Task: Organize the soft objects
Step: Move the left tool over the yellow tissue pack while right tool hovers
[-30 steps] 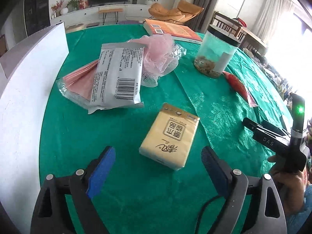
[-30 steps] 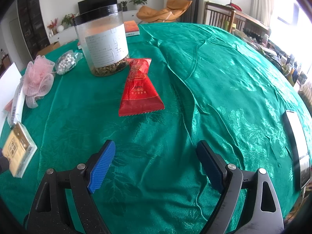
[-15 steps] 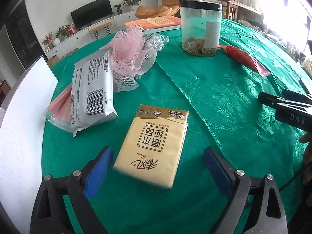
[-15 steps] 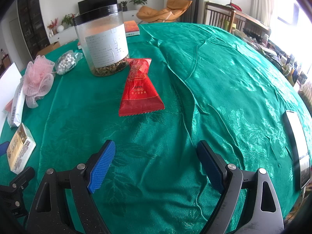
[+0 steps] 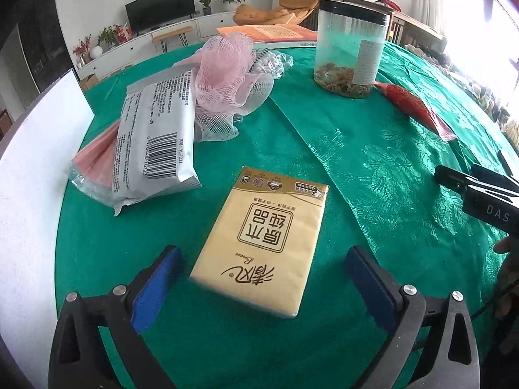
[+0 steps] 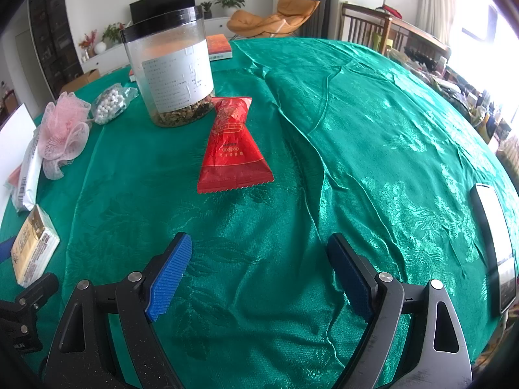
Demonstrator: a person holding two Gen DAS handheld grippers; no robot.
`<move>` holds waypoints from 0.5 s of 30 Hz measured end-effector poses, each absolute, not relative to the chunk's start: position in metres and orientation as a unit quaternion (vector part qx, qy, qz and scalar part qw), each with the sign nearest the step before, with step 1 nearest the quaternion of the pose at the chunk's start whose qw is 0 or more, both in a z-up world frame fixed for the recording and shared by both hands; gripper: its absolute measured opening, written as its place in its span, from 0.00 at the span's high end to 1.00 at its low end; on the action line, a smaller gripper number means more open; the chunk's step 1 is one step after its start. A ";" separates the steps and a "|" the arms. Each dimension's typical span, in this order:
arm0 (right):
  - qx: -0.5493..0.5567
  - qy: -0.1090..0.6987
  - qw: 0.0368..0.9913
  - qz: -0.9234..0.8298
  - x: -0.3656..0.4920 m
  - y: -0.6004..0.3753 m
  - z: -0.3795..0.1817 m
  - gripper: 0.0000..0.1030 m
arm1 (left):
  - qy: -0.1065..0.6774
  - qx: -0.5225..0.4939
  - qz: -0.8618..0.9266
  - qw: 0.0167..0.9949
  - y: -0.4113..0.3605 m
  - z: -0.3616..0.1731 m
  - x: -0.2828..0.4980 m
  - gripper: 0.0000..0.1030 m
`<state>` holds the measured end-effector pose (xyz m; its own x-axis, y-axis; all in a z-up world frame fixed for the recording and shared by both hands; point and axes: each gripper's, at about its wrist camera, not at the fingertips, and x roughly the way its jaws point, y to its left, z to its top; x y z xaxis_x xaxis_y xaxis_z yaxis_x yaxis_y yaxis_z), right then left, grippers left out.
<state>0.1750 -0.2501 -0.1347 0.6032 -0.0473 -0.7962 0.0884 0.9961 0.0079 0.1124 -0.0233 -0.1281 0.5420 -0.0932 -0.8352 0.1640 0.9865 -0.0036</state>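
Left wrist view: the left tool (image 5: 259, 278) straddles the tissue pack (image 5: 262, 240) on the desk (image 5: 389, 168), jaws opening, pads clear of it. Next, probably lower and squeeze gently. Right tool (image 6: 256, 272) hangs released, empty.

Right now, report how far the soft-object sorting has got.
Done: nothing looks sorted; the pink mesh pouf and grey pouch lie loose on the green cloth. In hand: the left tongs are opening around the yellow tissue pack, pads not touching it. Left: everything; the right tongs hang open, empty, short of the red packet.
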 end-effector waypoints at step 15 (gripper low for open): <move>0.023 0.444 0.895 -0.038 0.175 -0.250 -0.135 0.14 | 0.455 0.031 -0.074 0.887 -0.021 -0.129 0.110 0.00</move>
